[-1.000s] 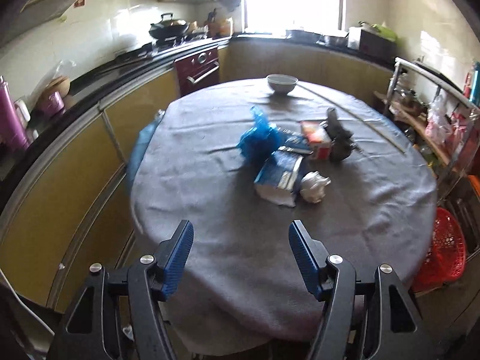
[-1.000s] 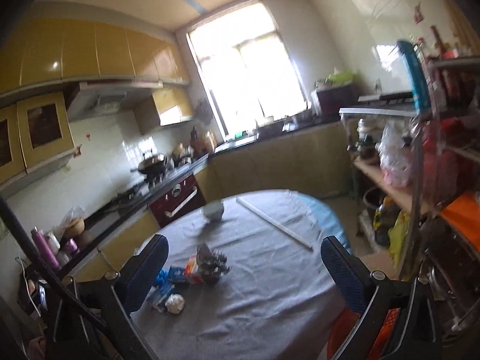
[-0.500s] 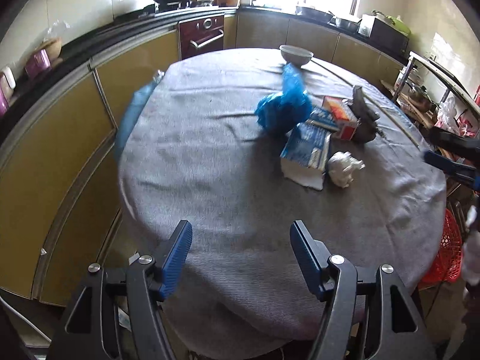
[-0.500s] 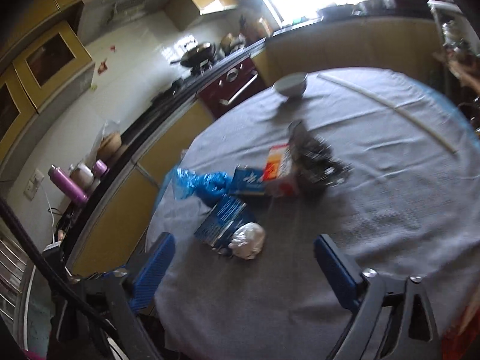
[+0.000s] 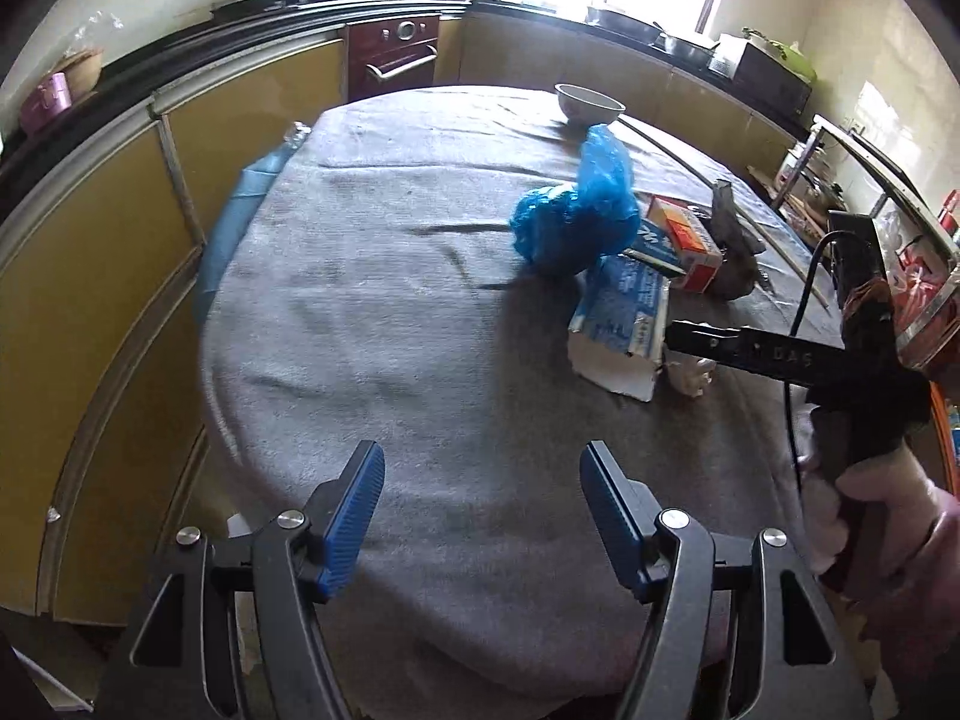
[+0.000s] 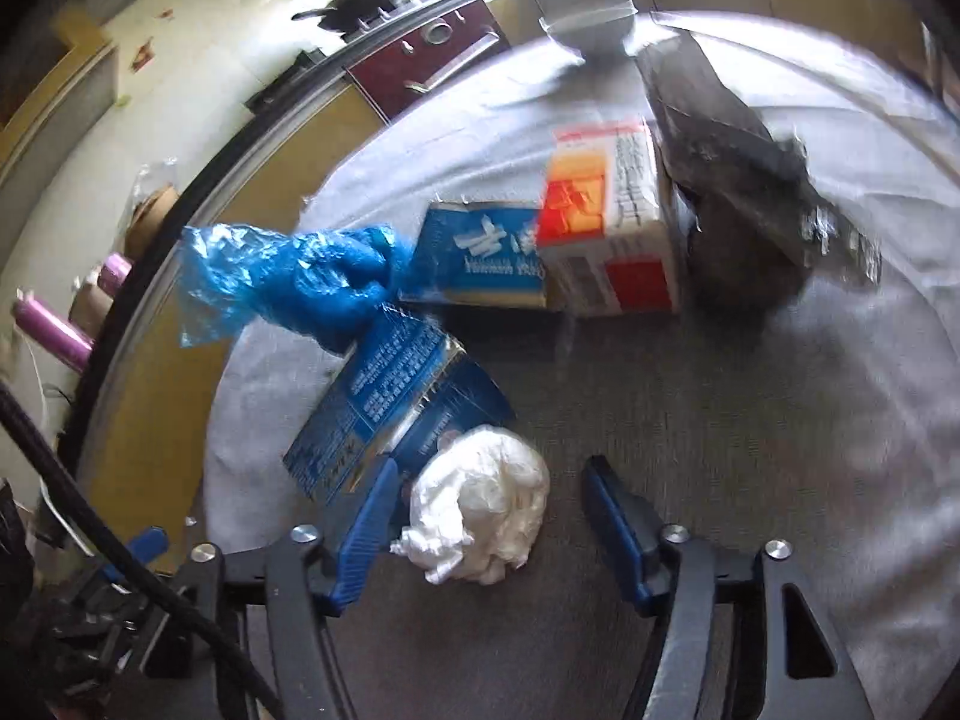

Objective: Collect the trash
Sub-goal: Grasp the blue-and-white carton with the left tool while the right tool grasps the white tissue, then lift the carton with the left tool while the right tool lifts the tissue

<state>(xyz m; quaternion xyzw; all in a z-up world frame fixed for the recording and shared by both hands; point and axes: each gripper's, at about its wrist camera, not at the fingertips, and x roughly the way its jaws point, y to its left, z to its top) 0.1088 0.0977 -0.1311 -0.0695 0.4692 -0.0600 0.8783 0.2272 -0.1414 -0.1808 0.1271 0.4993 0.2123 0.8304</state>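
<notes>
Trash lies in a heap on the grey-clothed round table (image 5: 390,330): a blue plastic bag (image 5: 573,213), a blue-and-white carton (image 5: 621,324), an orange-and-white box (image 5: 684,234), a dark crumpled wrapper (image 5: 735,240) and a white paper wad (image 5: 690,375). My right gripper (image 6: 486,510) is open, its jaws on either side of the white wad (image 6: 480,507), closer to the left one. The carton (image 6: 390,408), bag (image 6: 300,282), box (image 6: 606,222) and wrapper (image 6: 744,192) lie beyond. My left gripper (image 5: 480,510) is open and empty over the table's near edge.
A white bowl (image 5: 588,102) stands at the table's far edge. Yellow kitchen cabinets (image 5: 120,228) curve round the left and back, with an oven (image 5: 396,54). A metal rack (image 5: 888,192) stands at the right. The right gripper's handle and a hand (image 5: 864,420) show at the right.
My right gripper has dropped down to the table and closed in around the white wad. My left gripper has moved a little nearer the table.
</notes>
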